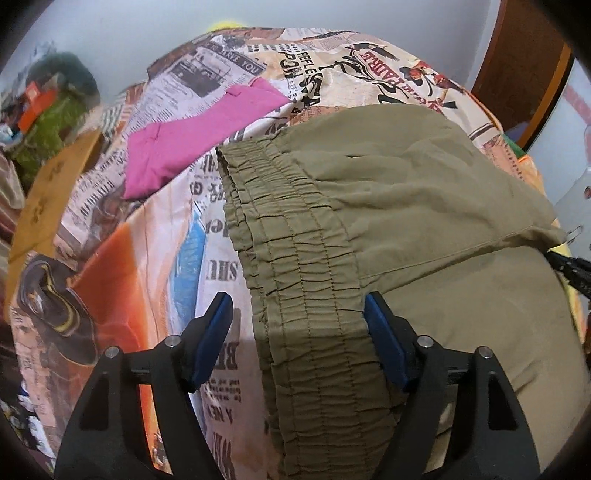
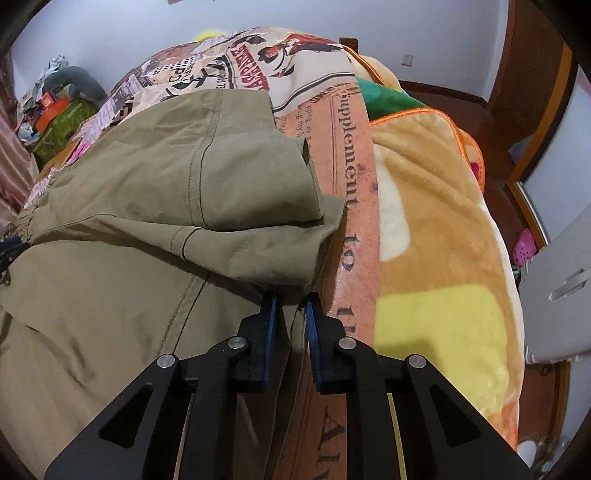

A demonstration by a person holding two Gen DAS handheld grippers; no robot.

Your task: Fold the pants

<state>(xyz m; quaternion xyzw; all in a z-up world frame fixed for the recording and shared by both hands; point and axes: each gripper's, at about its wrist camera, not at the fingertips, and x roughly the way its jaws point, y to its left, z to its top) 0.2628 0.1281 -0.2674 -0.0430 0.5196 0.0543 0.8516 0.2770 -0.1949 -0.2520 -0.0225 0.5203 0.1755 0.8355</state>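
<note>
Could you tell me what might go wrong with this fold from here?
The right gripper pinches only the edge of the folded pants; that edge could slip out and the fold fall open. The left gripper is open astride the waistband, so that end is unheld and may shift or bunch on the sheet.

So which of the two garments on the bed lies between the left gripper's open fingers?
The olive-green pants: their gathered elastic waistband runs between the left gripper fingers. The folded pink garment lies farther away, untouched.

Pale wall [image 2: 110, 33], wooden floor [image 2: 517, 206] and newsprint-patterned bedsheet [image 1: 155, 258] under a plush blanket [image 2: 436, 206].
</note>
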